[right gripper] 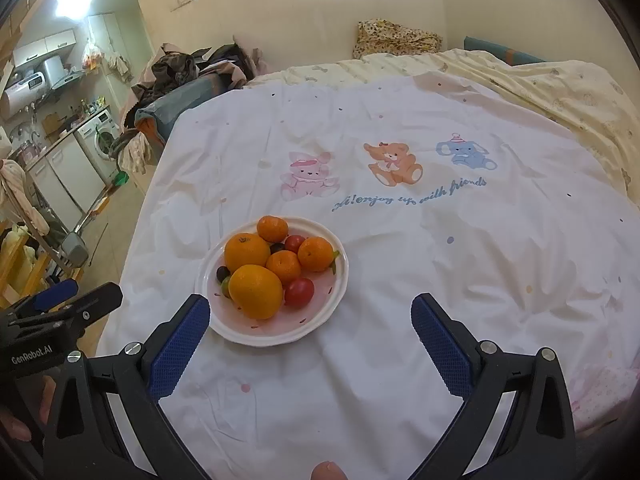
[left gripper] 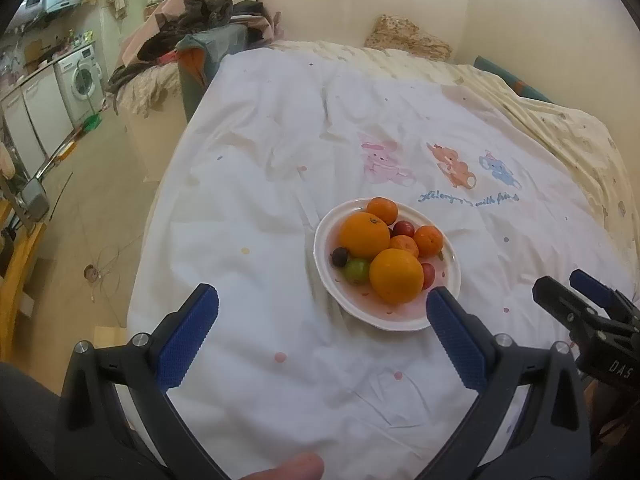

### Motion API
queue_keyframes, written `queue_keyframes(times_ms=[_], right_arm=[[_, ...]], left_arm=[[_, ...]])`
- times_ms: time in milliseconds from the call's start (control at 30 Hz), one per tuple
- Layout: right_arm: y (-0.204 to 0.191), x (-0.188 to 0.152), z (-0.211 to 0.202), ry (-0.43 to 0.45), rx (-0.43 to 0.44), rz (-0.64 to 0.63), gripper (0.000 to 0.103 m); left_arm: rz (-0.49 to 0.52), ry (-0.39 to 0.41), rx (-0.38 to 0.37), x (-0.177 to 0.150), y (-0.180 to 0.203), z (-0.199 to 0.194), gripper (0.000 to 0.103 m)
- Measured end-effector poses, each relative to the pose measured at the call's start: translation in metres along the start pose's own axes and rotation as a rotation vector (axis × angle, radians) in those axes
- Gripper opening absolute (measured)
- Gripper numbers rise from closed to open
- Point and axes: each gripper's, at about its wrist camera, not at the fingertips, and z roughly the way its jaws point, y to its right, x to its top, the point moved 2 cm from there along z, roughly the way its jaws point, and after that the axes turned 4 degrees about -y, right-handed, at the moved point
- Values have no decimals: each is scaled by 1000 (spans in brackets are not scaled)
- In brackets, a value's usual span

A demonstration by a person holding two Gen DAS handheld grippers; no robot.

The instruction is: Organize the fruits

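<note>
Nine or so pieces of fruit already sit piled in the round white porcelain plate [right gripper: 336, 300] on the white cartoon-print bedsheet [right gripper: 400, 240]: big oranges [right gripper: 255, 291], small mandarins, red cherry tomatoes. Both the left gripper [left gripper: 322, 327] and right gripper [right gripper: 310, 338] hang spread wide and empty just short of the plate, so the sorting looks either finished or not yet begun.

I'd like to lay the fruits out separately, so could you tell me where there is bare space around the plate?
The white sheet lies bare right of the plate, below the printed animals, and in front of it between the right gripper fingers. The plate itself is crowded with oranges and small fruits.
</note>
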Motion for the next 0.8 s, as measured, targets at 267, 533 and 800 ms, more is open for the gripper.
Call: queue_keyframes(times_ms=[267, 533, 800], right_arm=[[1, 1, -1, 1, 2, 7, 103], [2, 1, 0, -2, 2, 8, 103], [1, 0, 0, -3, 4, 7, 103]], left_arm=[[2, -3, 2, -1, 3, 0, 103], [8, 0, 5, -1, 4, 0, 103], [4, 3, 3, -1, 5, 1, 103]])
